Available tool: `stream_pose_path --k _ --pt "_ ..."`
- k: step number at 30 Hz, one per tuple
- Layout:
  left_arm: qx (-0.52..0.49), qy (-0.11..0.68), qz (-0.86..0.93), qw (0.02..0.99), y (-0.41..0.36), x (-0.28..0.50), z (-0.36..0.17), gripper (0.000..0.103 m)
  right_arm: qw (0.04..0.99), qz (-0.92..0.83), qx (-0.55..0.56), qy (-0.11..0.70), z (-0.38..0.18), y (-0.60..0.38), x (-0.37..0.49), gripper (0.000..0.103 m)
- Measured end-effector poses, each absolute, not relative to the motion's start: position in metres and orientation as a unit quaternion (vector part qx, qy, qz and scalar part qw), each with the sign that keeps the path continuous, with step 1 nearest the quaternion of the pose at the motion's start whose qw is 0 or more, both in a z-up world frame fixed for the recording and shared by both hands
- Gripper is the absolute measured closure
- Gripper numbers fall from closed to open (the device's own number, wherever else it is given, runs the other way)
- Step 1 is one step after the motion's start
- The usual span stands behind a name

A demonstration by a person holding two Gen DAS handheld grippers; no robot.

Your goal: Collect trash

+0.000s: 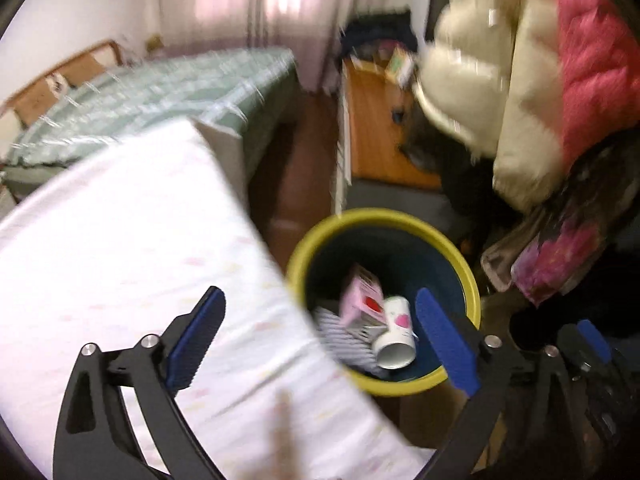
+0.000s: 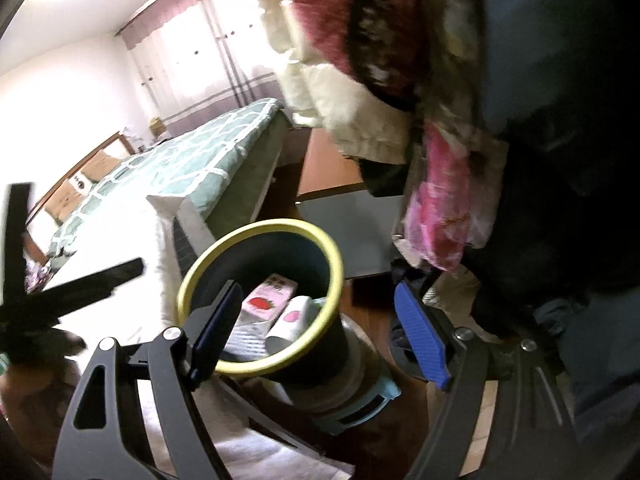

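A dark blue trash bin with a yellow rim (image 1: 470, 280) stands on the floor beside a white mattress. Inside lie a pink strawberry milk carton (image 1: 362, 298), a white paper cup with a pink heart (image 1: 394, 340) and striped paper. My left gripper (image 1: 320, 338) is open and empty, above the bin's left side. In the right wrist view the bin's rim (image 2: 336, 280) holds the same carton (image 2: 266, 300) and cup (image 2: 290, 320). My right gripper (image 2: 320, 334) is open and empty, just above the bin.
A white mattress (image 1: 132, 248) lies left of the bin. A bed with a green quilt (image 1: 160, 92) stands behind it. Cream and pink jackets (image 1: 540, 80) hang at the right over an orange wooden cabinet (image 1: 376, 136). A dark plant (image 2: 36, 304) sits at the left.
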State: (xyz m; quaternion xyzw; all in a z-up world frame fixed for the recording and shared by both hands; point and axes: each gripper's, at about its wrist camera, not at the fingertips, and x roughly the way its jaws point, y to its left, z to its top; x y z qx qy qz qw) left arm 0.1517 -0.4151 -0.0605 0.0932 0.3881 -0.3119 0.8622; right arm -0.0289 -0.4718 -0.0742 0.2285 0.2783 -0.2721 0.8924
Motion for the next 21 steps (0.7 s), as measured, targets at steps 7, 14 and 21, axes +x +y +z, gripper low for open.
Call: stream_pose_path --k 7,14,21 --pt "0.074 0.296 -0.244 0.921 -0.282 0.105 0.006 0.005 0.92 -0.209 0.184 0.275 -0.047 -0.415 -0.016 0.027" --pt "0.012 0.281 -0.164 0.945 -0.149 0.066 0.023 0.005 0.94 -0.167 0.136 0.264 -0.024 -0.363 -0.011 0.024" --pt "-0.014 0.258 -0.1 0.961 -0.056 0.017 0.017 0.005 0.952 -0.131 0.101 0.257 -0.01 -0.319 -0.009 0.023"
